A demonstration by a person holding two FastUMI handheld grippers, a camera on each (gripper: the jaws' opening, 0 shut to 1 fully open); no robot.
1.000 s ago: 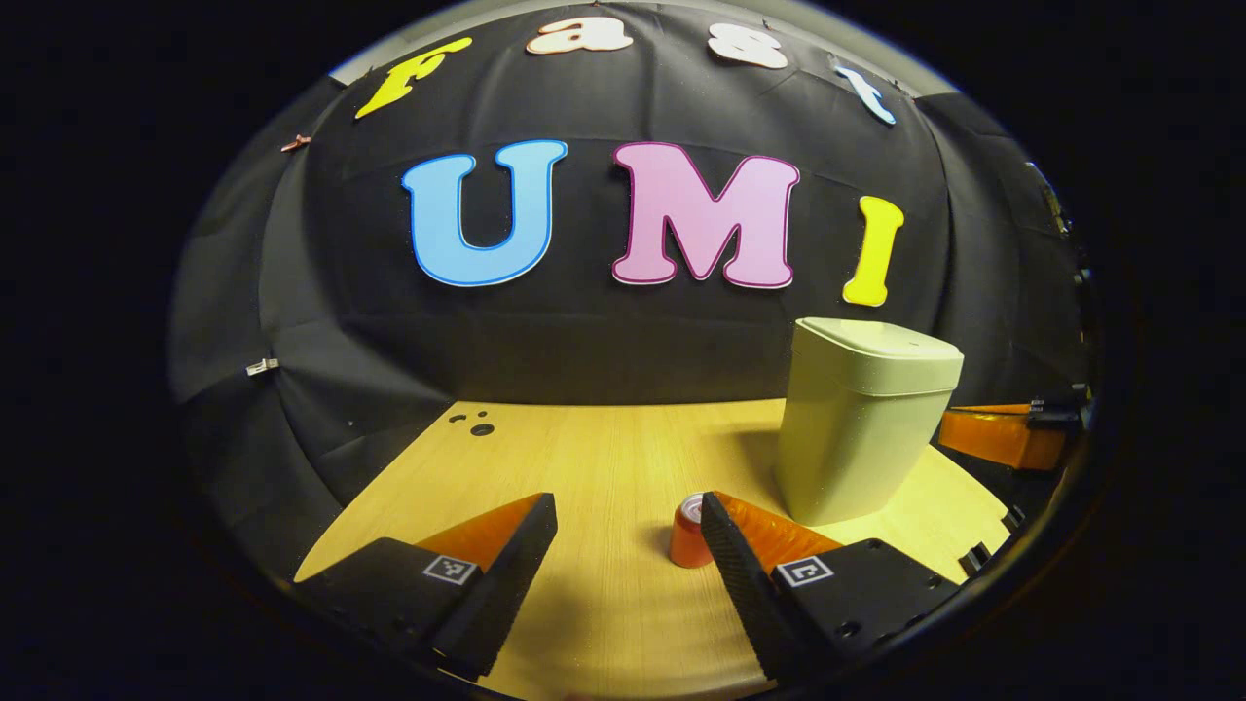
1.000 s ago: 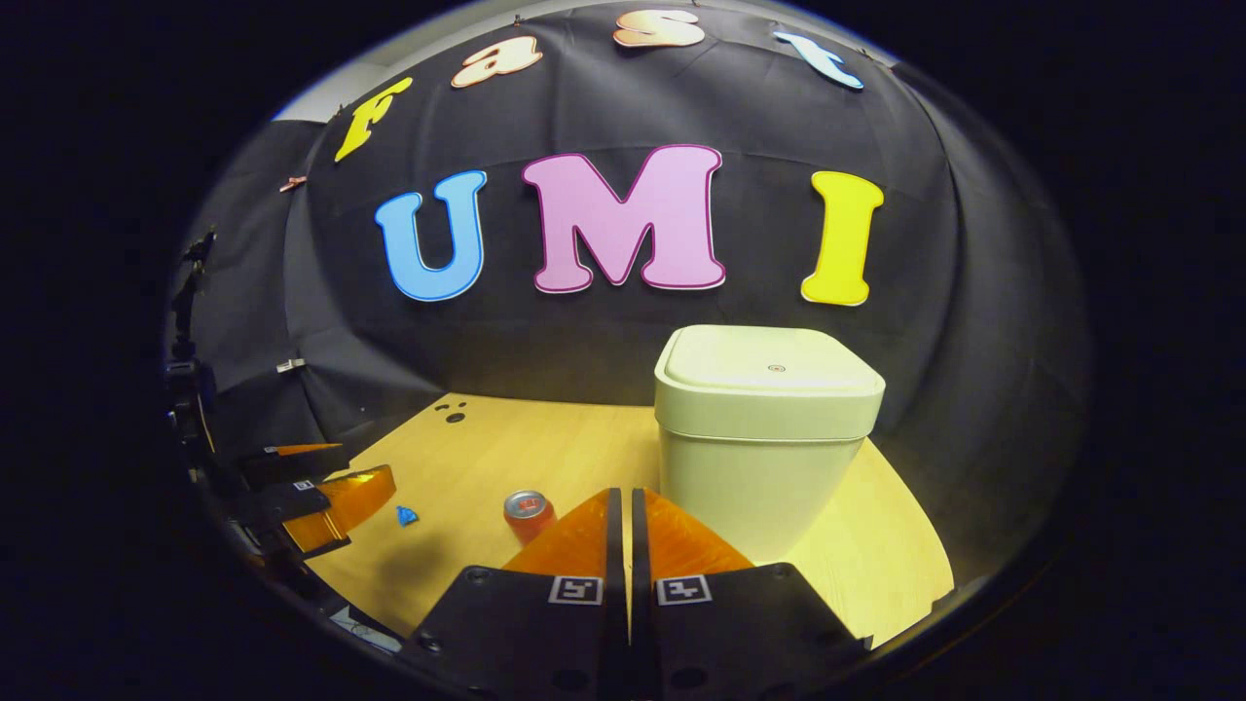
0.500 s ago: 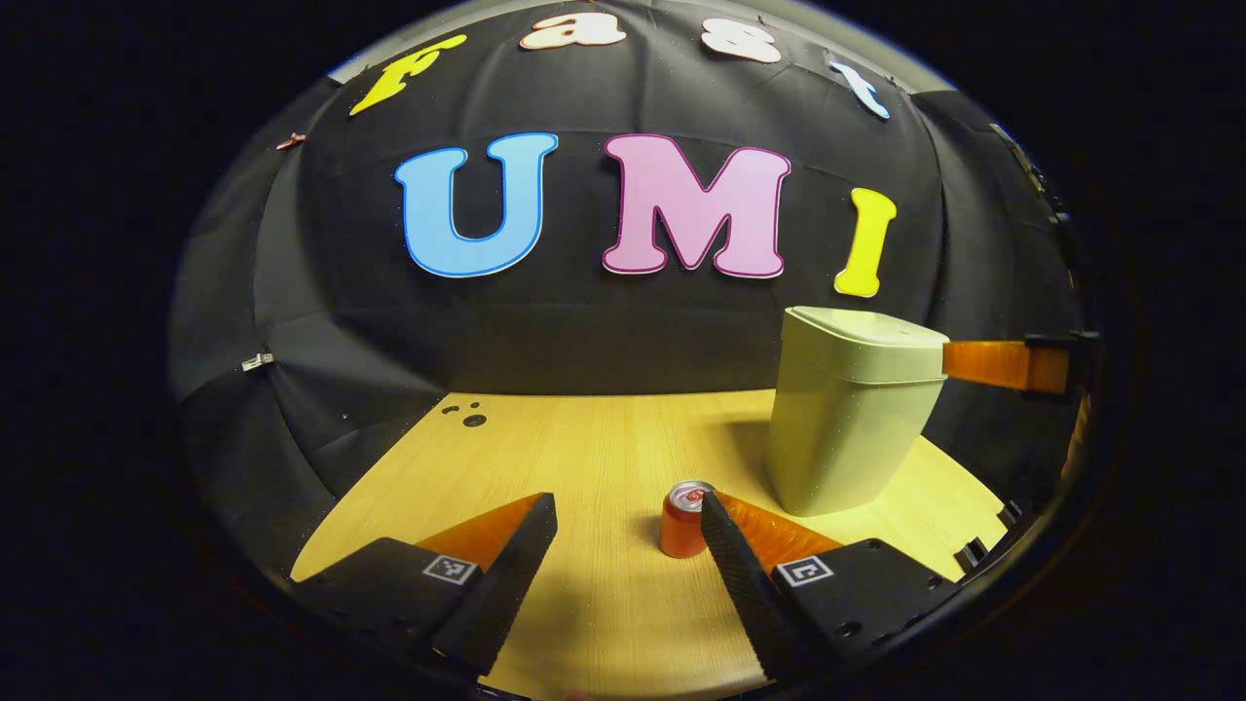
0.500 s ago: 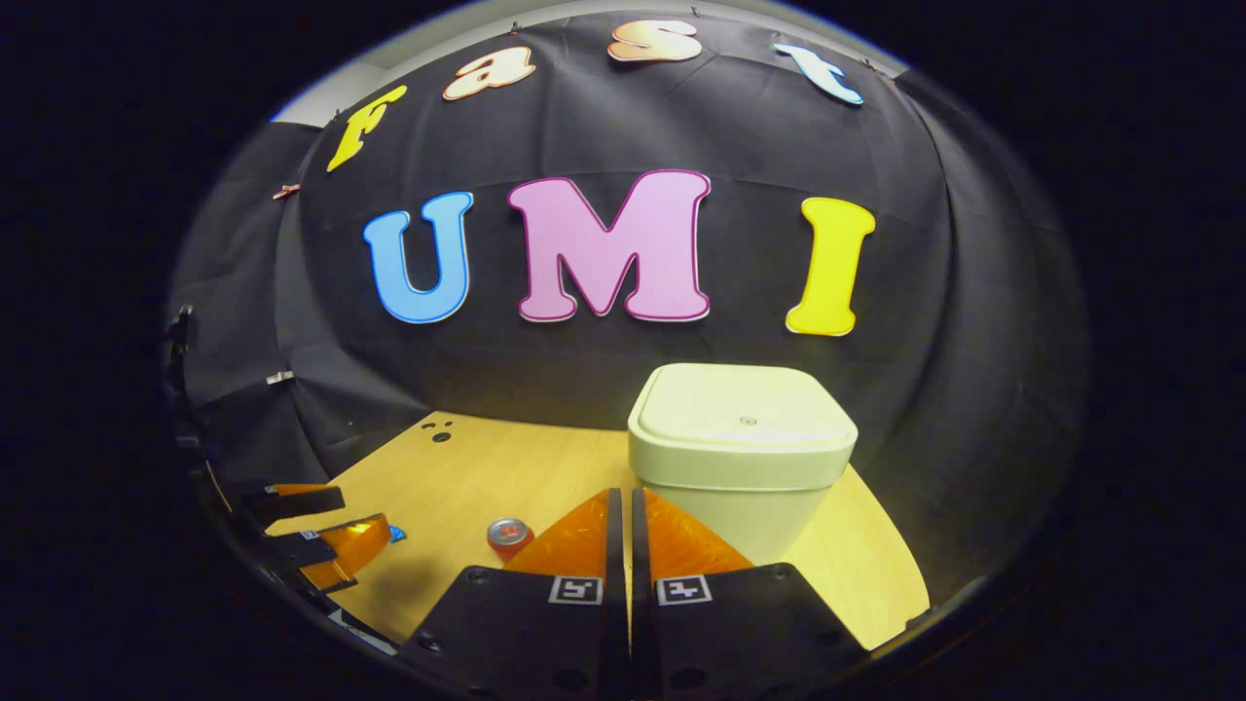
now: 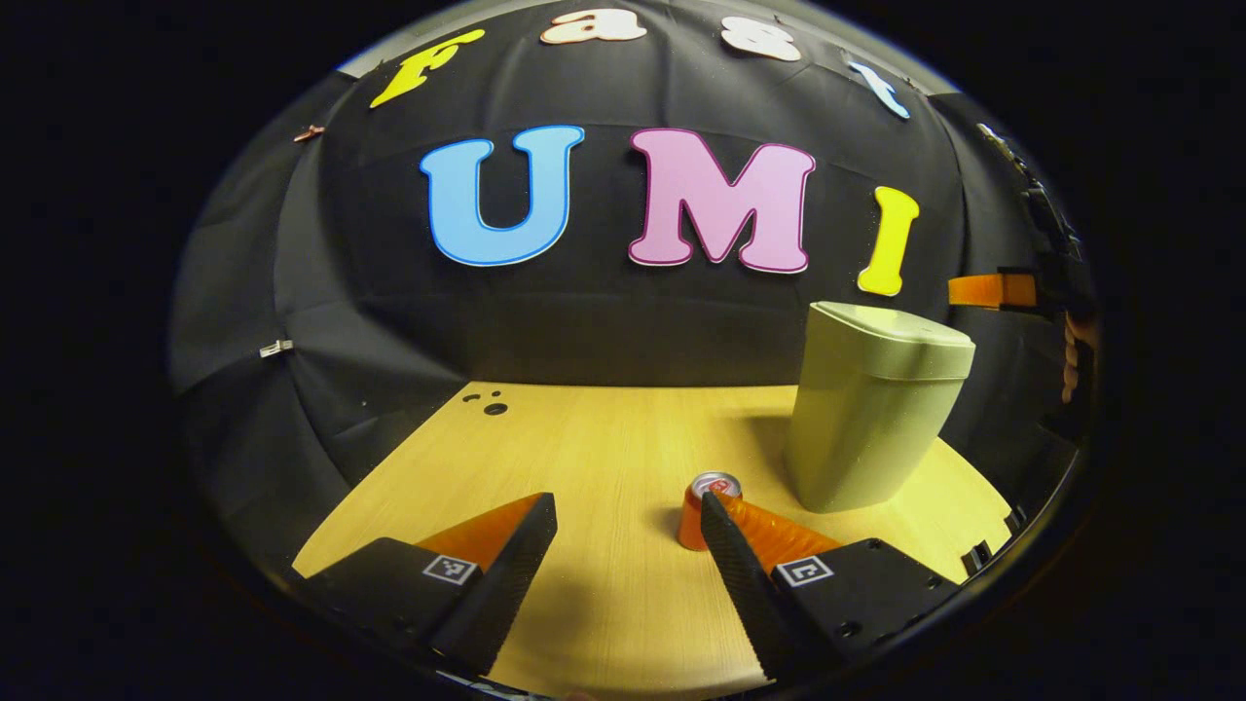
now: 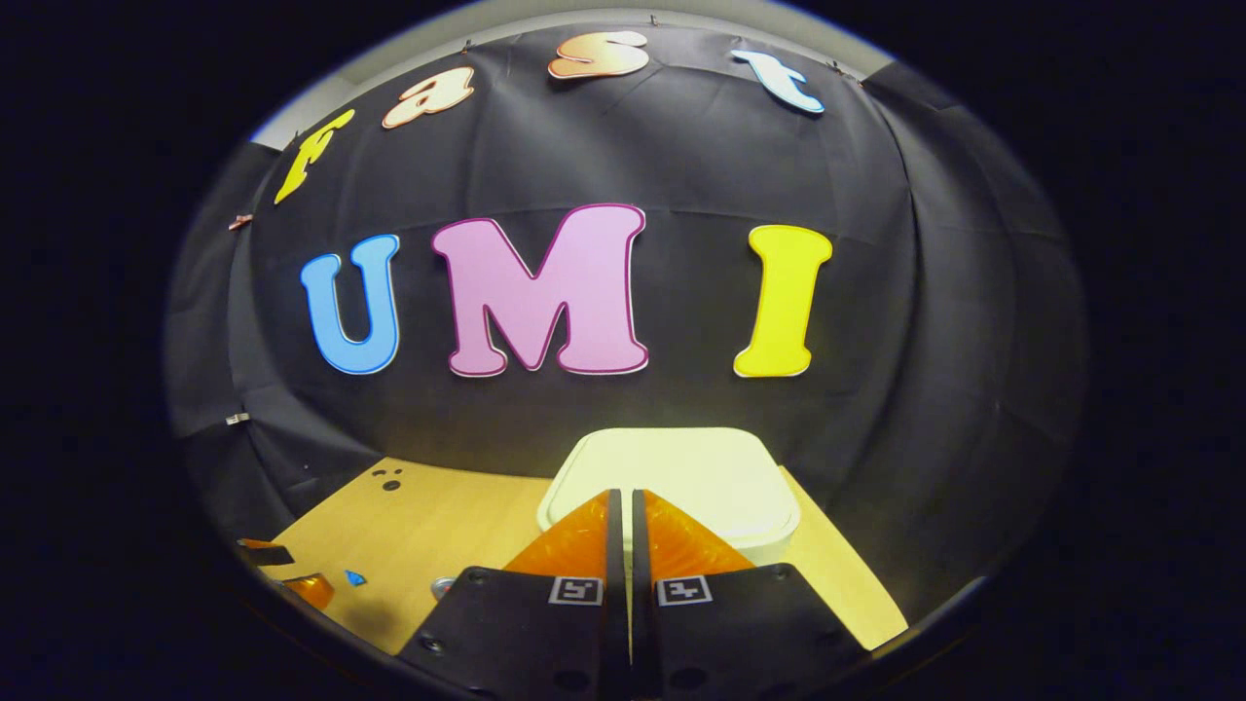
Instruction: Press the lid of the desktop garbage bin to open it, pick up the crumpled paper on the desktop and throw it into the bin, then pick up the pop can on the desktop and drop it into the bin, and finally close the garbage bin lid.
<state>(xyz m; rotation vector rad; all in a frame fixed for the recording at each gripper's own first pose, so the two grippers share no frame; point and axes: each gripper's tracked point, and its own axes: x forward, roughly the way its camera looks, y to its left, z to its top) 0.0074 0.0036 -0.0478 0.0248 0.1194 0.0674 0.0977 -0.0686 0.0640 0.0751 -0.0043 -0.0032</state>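
The right claw (image 6: 620, 498) has gone up since a second ago and now hangs over the bin (image 6: 681, 477), its fingers pressed together and holding nothing. The lid (image 5: 891, 326) looks shut, so the push to open it probably comes next. The left claw (image 5: 623, 516) waits wide open, empty, beside the can (image 5: 703, 506) on the table (image 5: 584, 438).

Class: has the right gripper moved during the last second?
Yes. In the left gripper view, the right gripper has risen from table level beside the bin to above its lid.
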